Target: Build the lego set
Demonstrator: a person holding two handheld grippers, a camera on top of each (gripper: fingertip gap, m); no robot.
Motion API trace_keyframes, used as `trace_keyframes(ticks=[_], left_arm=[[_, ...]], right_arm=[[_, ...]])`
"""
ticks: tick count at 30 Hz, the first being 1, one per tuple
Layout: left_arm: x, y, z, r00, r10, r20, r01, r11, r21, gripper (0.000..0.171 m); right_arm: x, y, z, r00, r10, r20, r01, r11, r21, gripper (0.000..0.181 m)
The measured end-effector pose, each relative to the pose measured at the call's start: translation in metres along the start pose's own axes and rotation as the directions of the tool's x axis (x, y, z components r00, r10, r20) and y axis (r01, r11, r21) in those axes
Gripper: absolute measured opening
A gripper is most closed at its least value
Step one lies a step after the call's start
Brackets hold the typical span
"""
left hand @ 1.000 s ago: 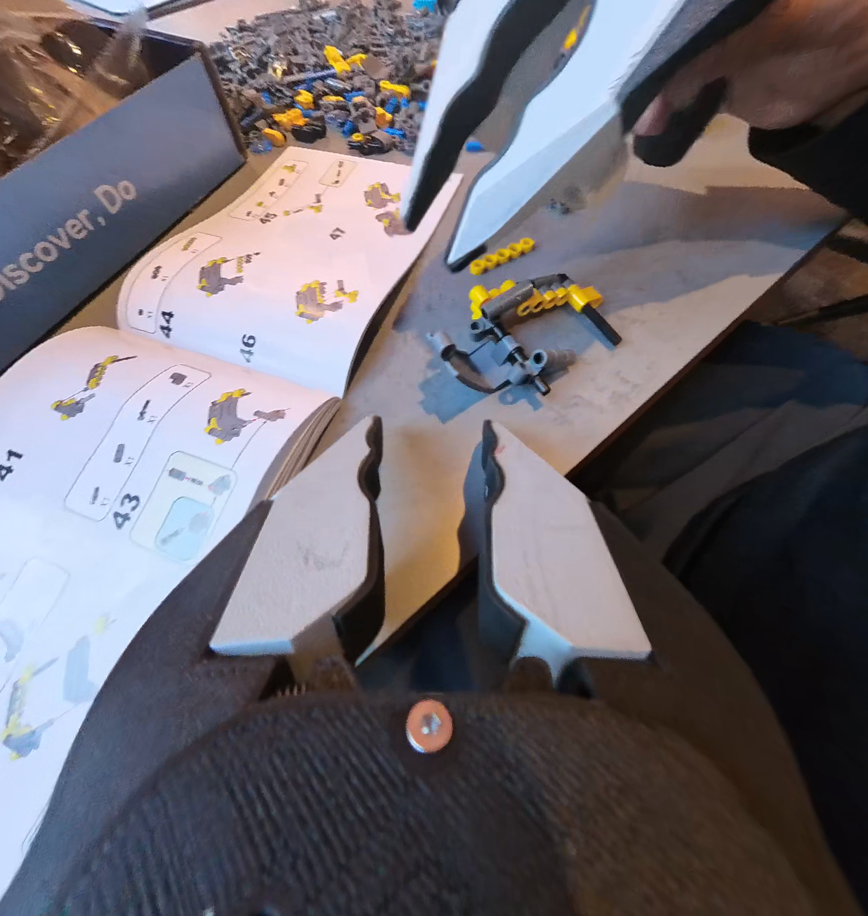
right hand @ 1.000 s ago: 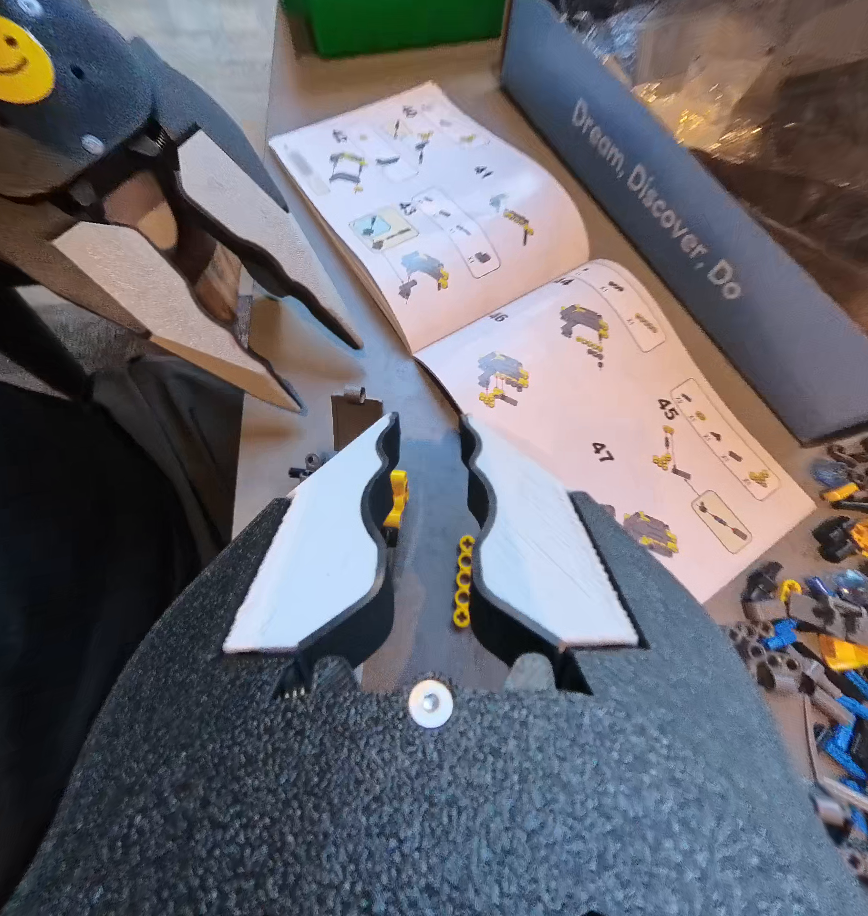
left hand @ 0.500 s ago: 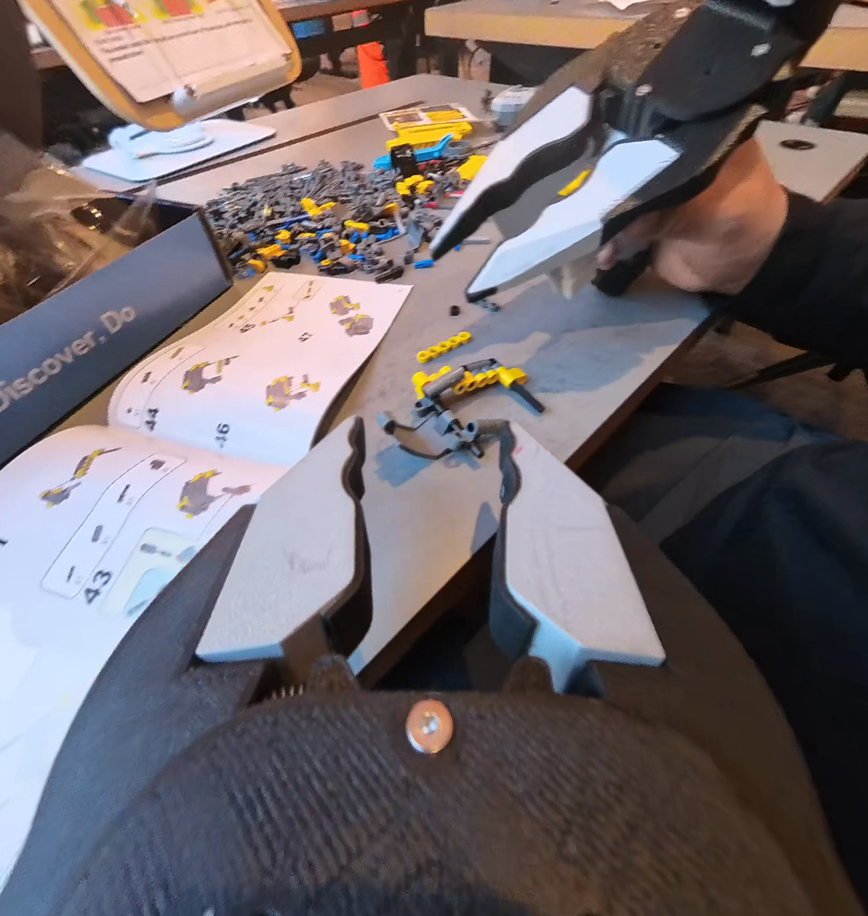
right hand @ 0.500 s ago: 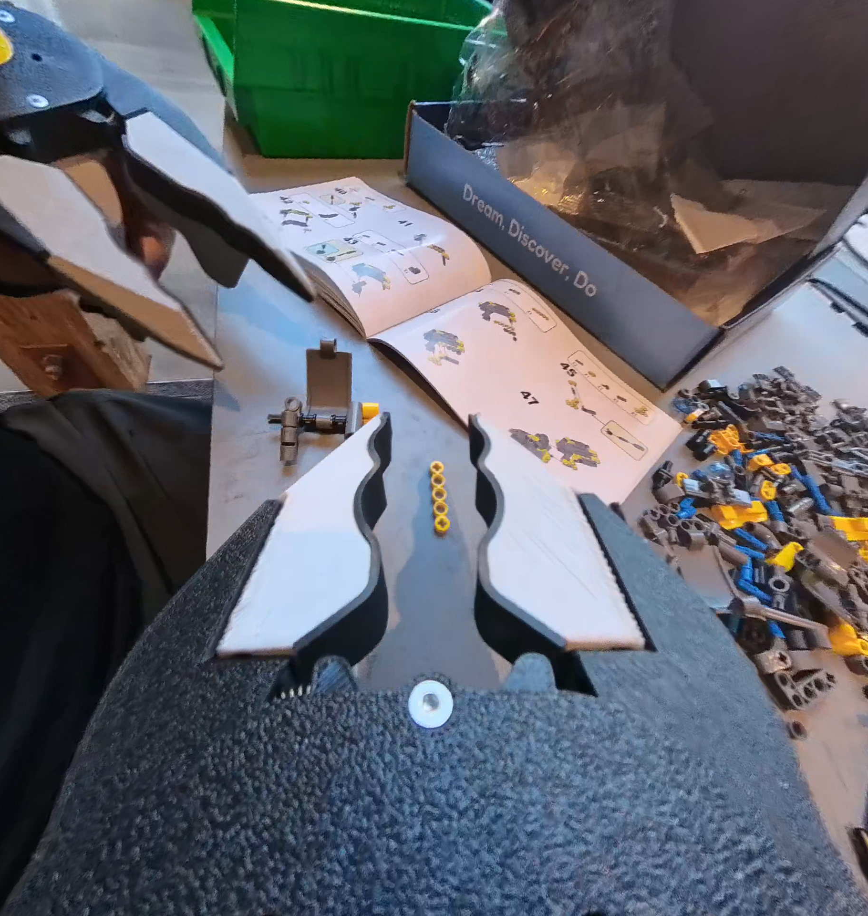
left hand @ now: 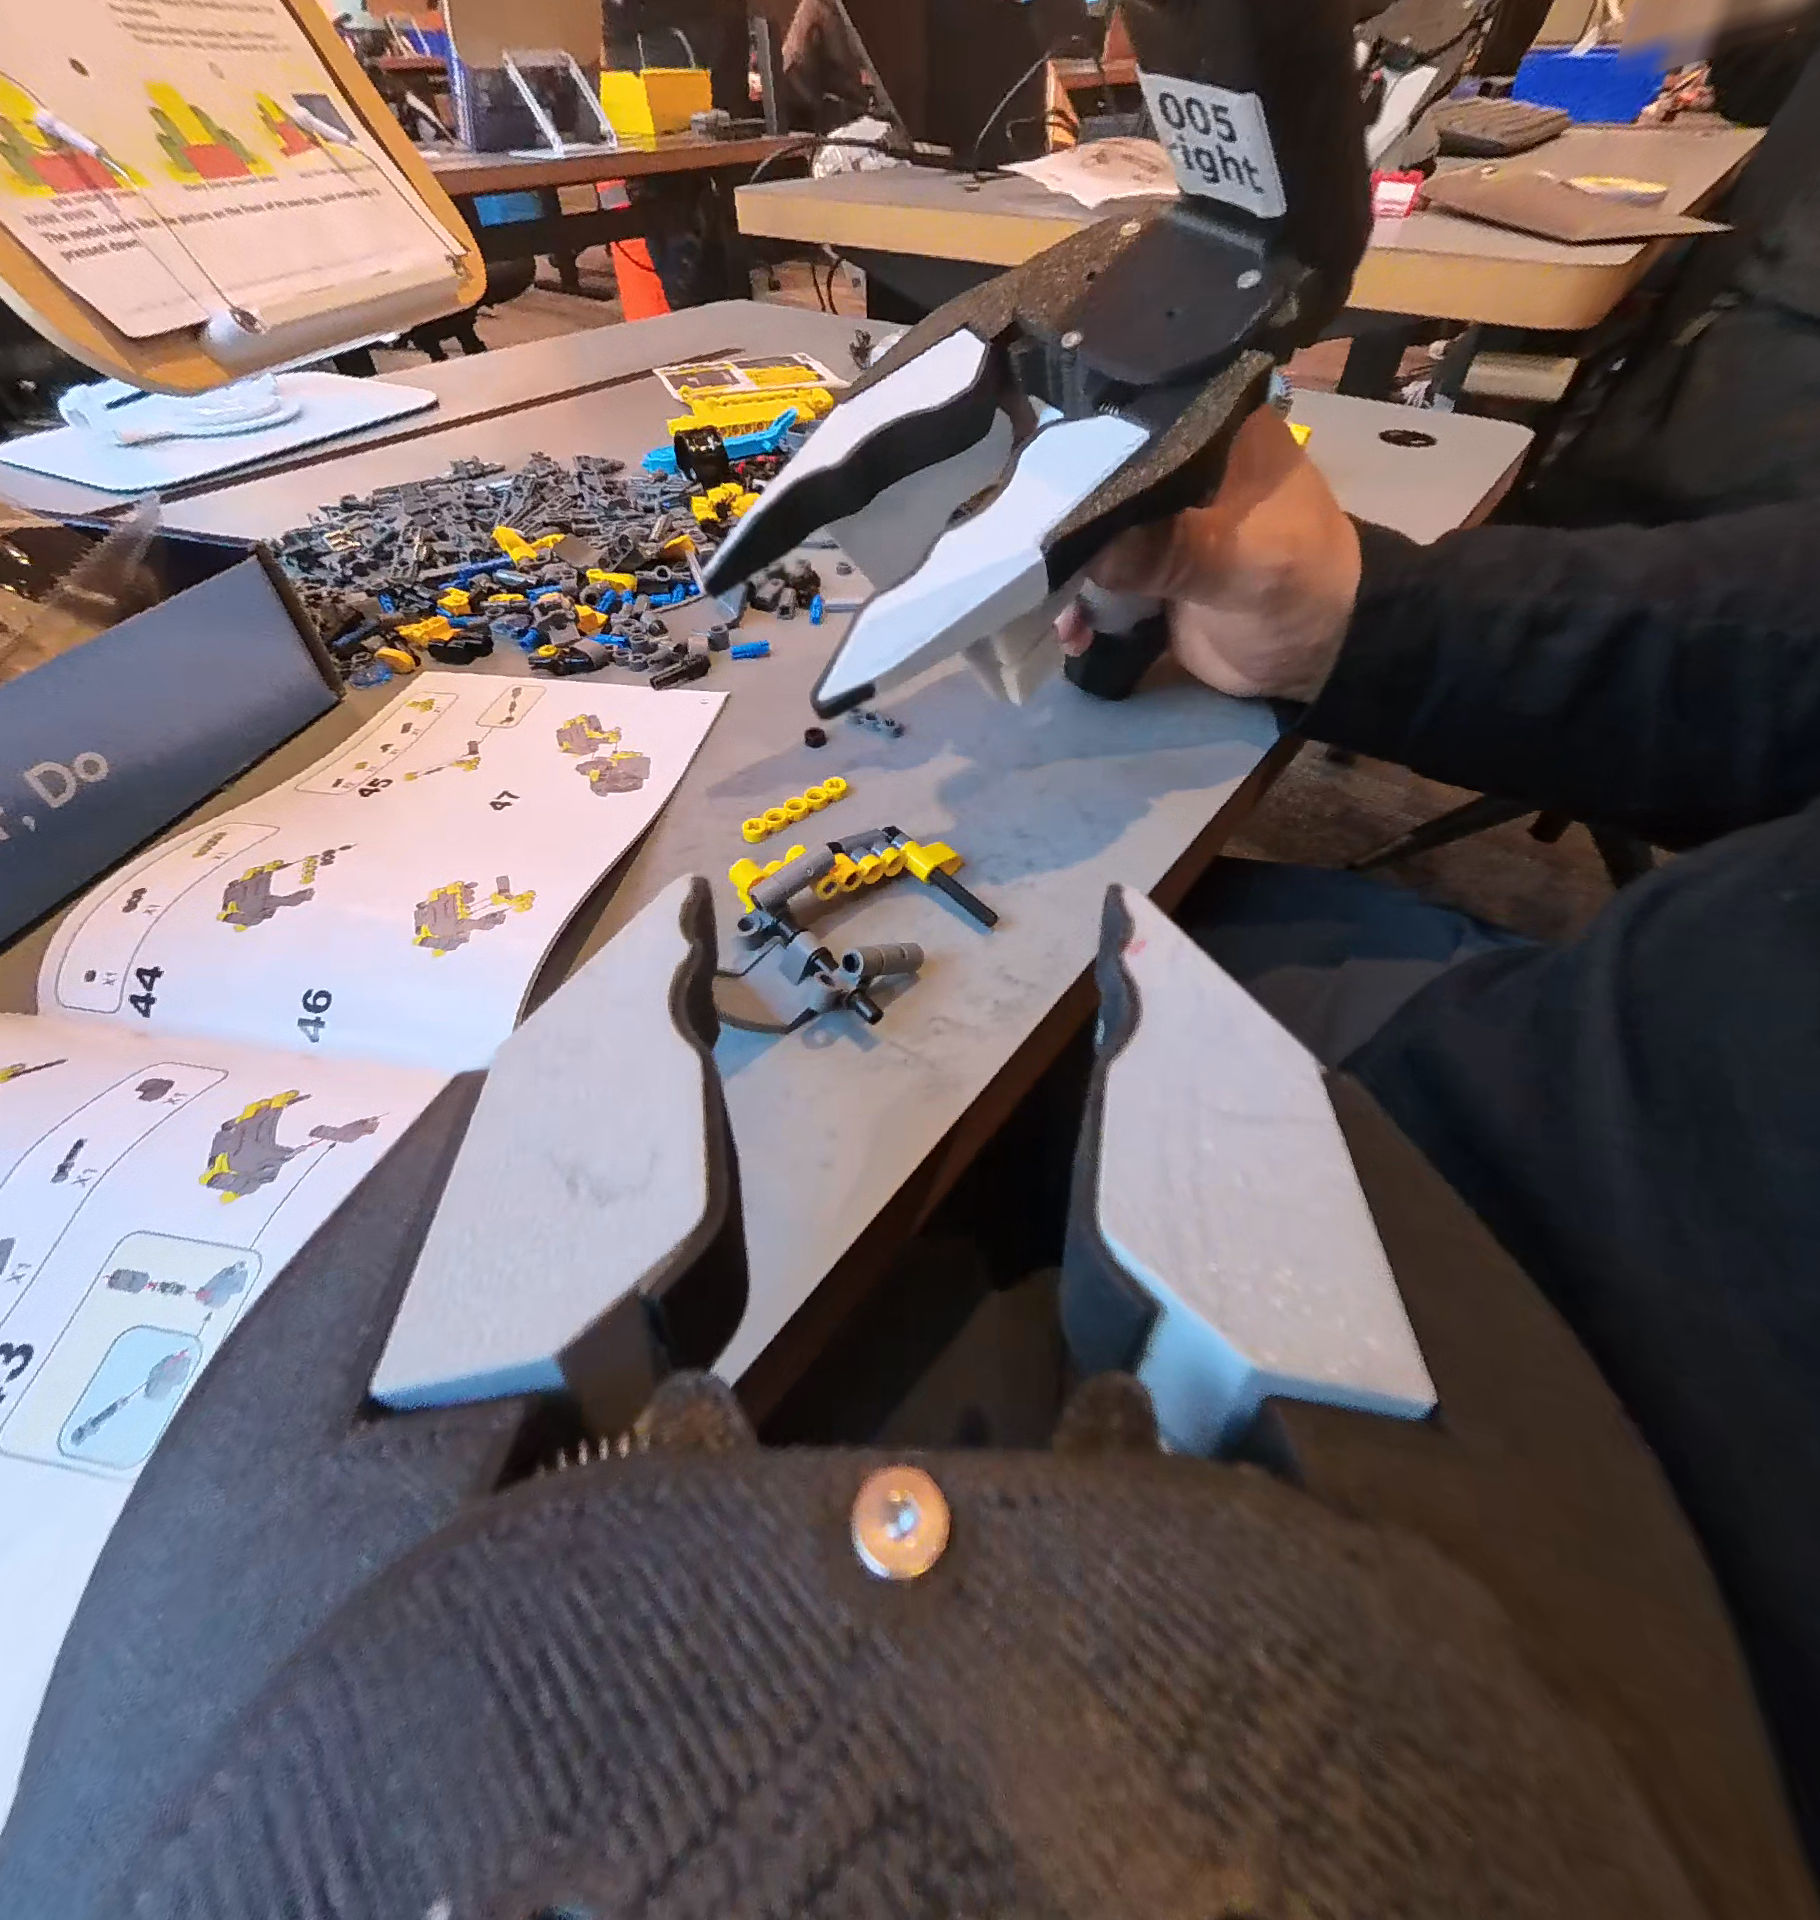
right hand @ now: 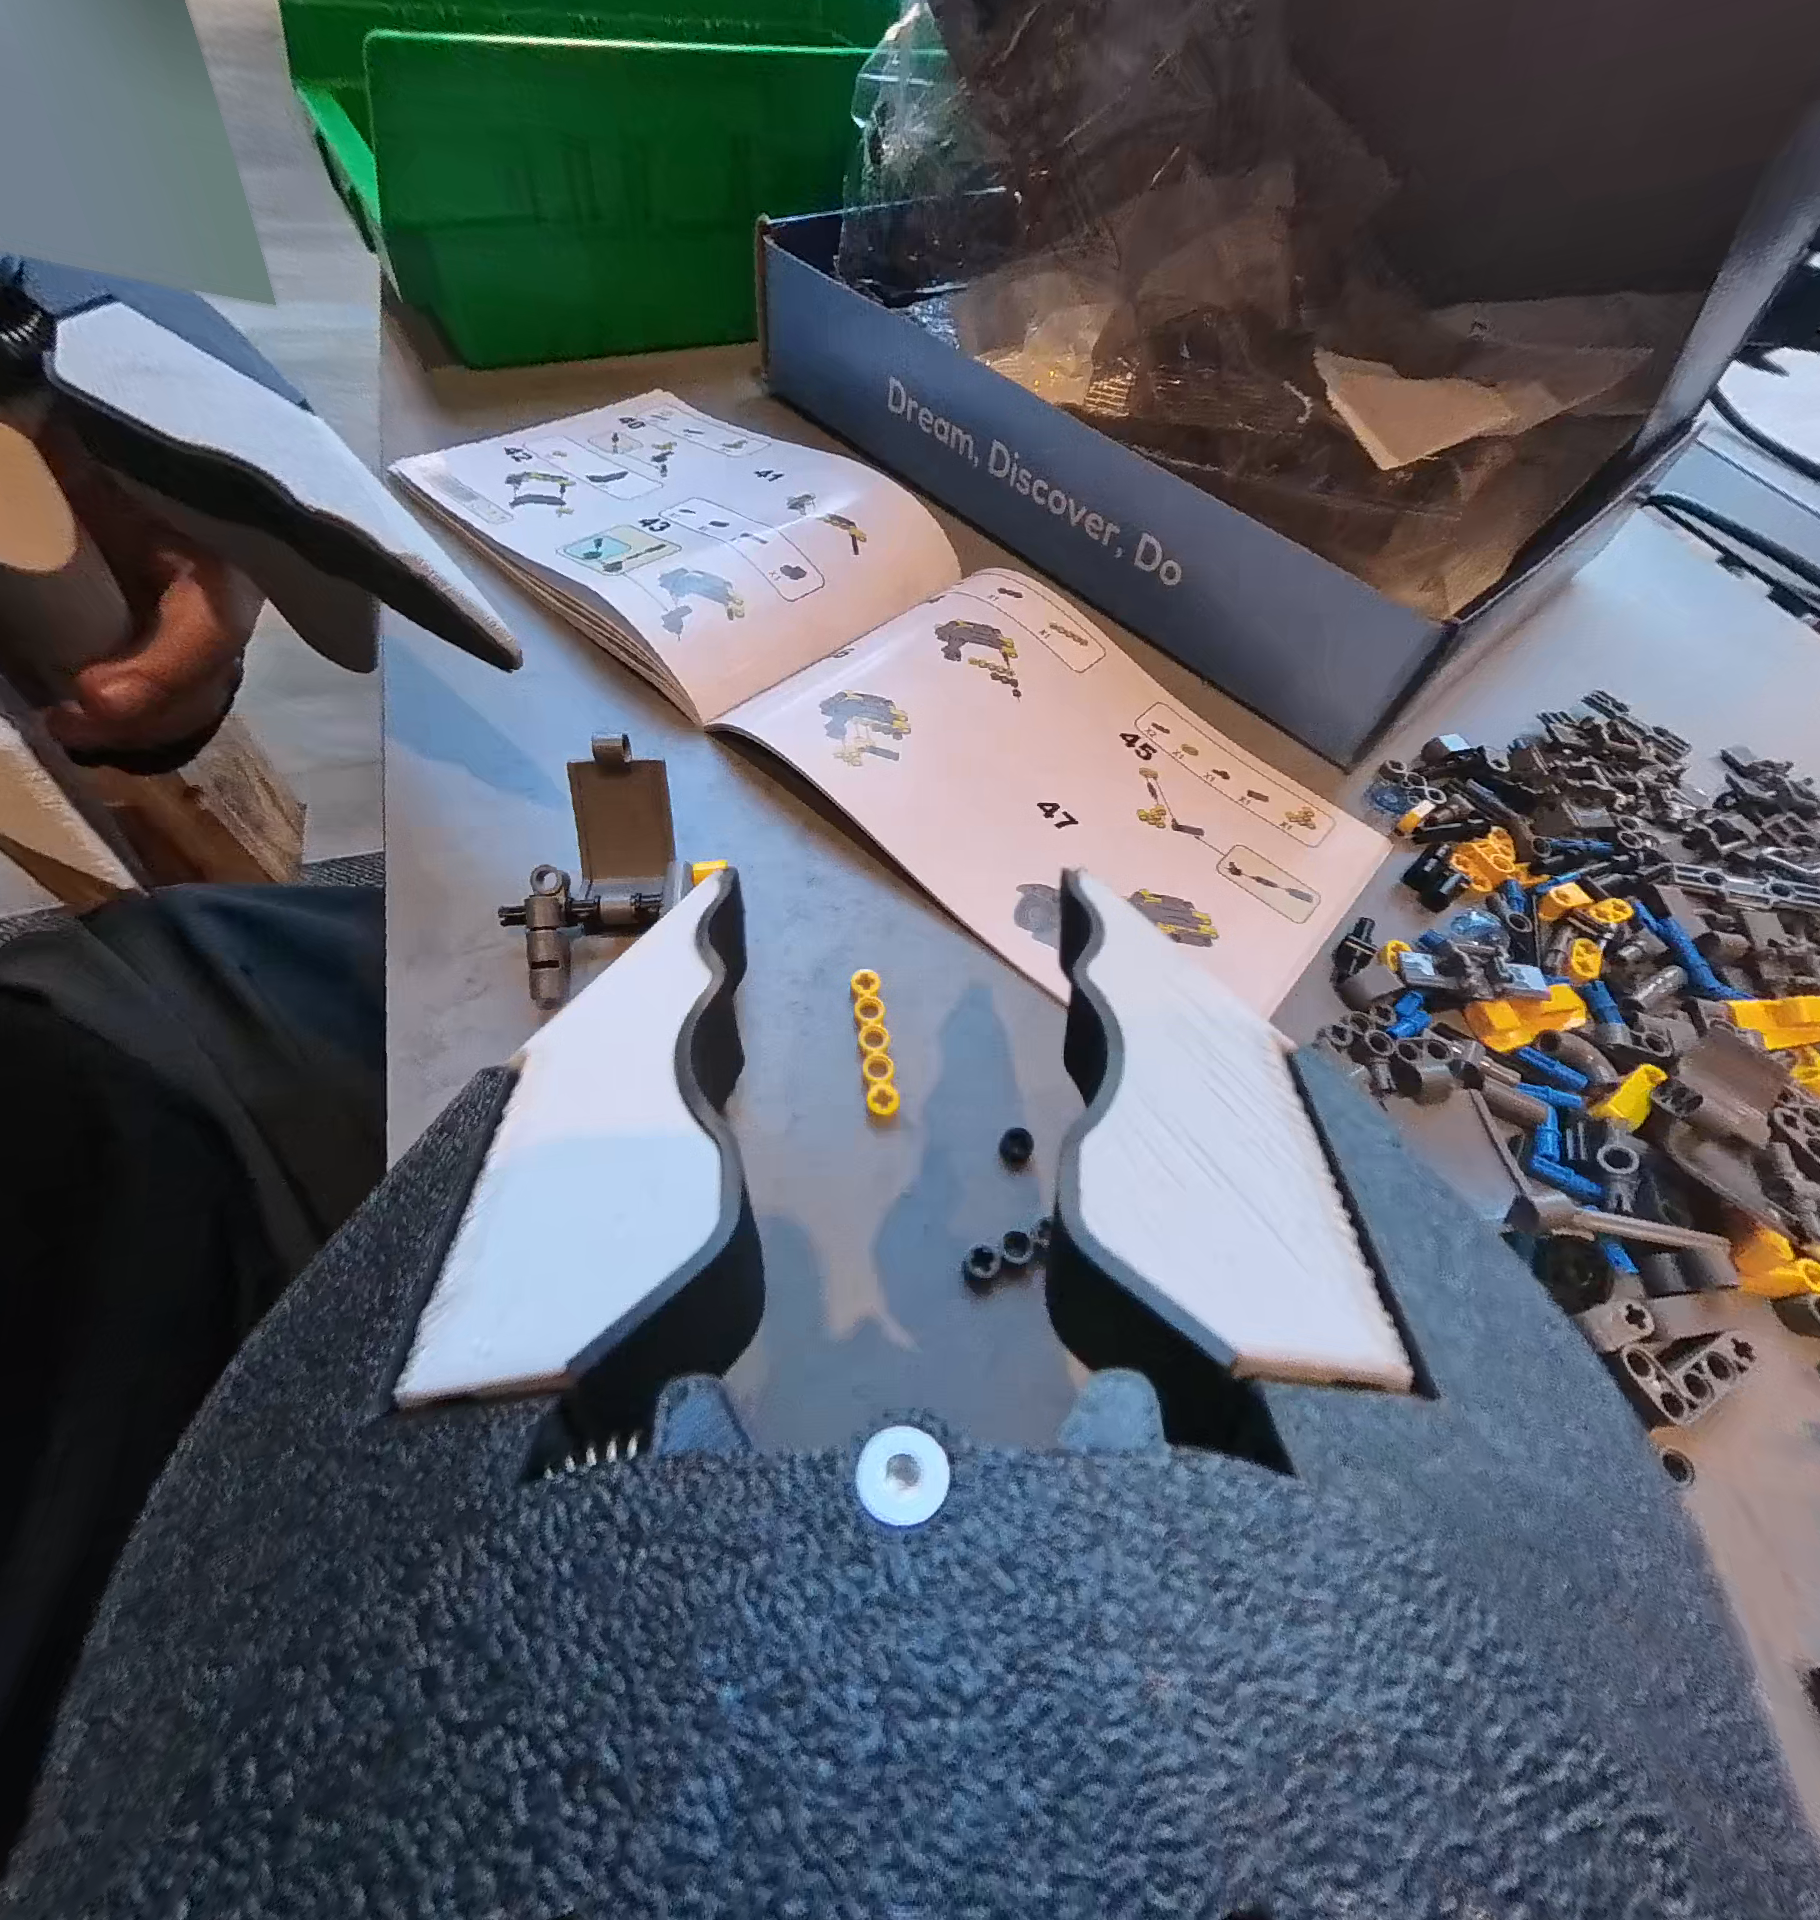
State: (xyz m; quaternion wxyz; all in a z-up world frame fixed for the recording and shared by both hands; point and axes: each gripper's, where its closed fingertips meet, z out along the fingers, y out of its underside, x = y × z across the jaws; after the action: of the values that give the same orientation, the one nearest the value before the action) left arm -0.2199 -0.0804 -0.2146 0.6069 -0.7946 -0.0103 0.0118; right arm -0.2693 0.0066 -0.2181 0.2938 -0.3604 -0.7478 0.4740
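Jaws of both the left gripper [left hand: 901, 904] and right gripper [right hand: 895, 883] gape wide, empty, over yellow beam [right hand: 875, 1042] mid-frame on the desk [right hand: 449, 790]

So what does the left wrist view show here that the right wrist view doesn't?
Only the left wrist view: a tilted board on a white stand, and the right gripper whole, open, in a hand.

Only the right wrist view: green bins and crumpled plastic bags filling the blue box.

Both: the open booklet, loose yellow beam, grey-and-yellow assembly, parts pile, and the open left gripper.
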Motion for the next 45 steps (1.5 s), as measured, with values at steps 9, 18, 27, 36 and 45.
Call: trace_keyframes(ticks=[9, 18, 27, 36, 45], left_arm=[[-0.007, 0.013, 0.003, 0.999, -0.03, 0.021, 0.031, 0.997, -0.072, 0.067], [-0.011, 0.021, 0.005, 0.998, -0.049, 0.029, 0.052, 0.993, -0.108, 0.063], [-0.017, 0.032, 0.007, 0.994, -0.103, 0.042, 0.108, 0.982, -0.157, 0.063], [0.001, 0.027, 0.026, 0.995, -0.08, -0.068, 0.067, 0.983, -0.174, 0.068], [0.023, 0.026, 0.041, 0.992, 0.057, -0.111, -0.077, 0.978, -0.192, 0.066]], right_arm=[[0.003, 0.0, 0.0, 1.0, 0.023, -0.001, -0.023, 1.0, -0.001, 0.061], [0.003, -0.001, -0.001, 1.0, 0.027, -0.002, -0.027, 1.0, 0.006, 0.061], [-0.001, -0.003, -0.003, 1.0, 0.001, -0.006, -0.001, 1.0, 0.022, 0.059], [-0.049, 0.029, -0.001, 0.98, -0.009, 0.2, 0.047, 0.982, -0.185, 0.052], [-0.064, 0.047, 0.012, 0.958, 0.014, 0.286, 0.083, 0.942, -0.326, 0.049]])
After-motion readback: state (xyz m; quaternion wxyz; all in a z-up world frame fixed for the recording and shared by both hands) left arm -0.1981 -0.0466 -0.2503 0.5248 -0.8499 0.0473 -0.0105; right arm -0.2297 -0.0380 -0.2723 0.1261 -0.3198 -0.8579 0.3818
